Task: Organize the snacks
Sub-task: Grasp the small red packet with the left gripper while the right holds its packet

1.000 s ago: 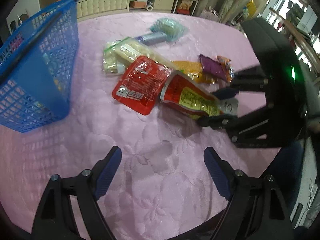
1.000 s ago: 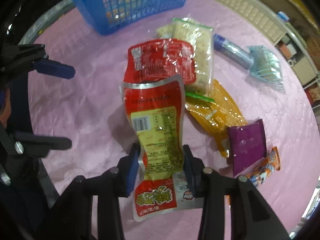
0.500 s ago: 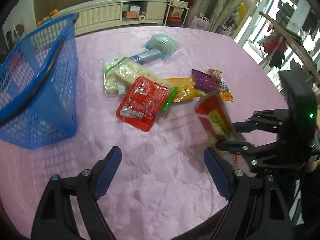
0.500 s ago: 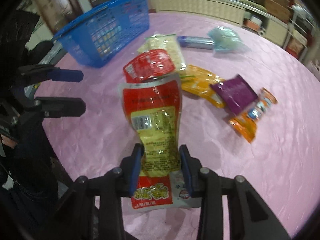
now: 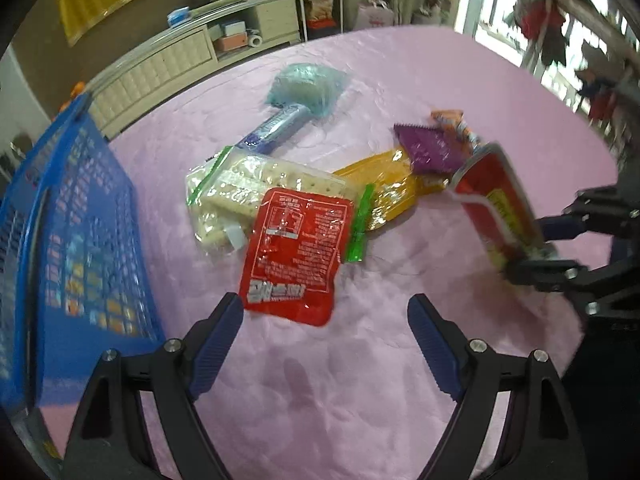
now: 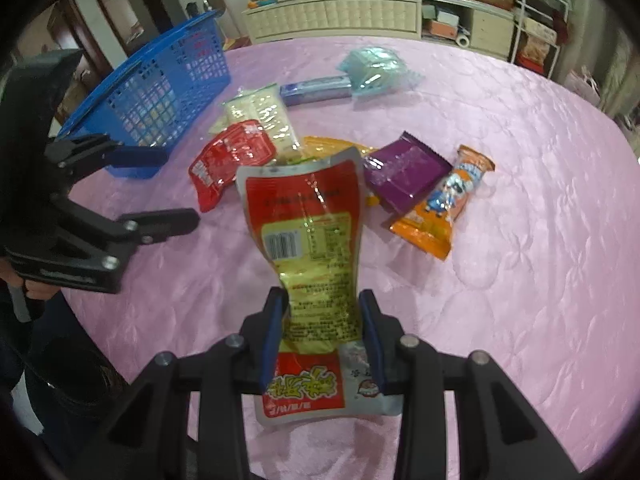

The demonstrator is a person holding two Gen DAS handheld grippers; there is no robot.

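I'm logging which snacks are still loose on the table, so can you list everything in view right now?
basket: 1, blue, far left of the table
red and yellow pouch: 1, pinched in the right gripper, lifted off the table
red flat pouch: 1, red, table centre, overlapping the cracker bag
cracker bag: 1, clear with pale crackers, near the basket
yellow packet: 1, yellow, beside the cracker bag
purple packet: 1, purple, by the orange one
orange packet: 1, orange, farthest from the basket
blue tube: 1, blue, far side
teal bag: 1, pale teal, at the tube's end
tablecloth: 1, pink
left gripper: 1, black, open, empty
right gripper: 1, black, shut on the pouch
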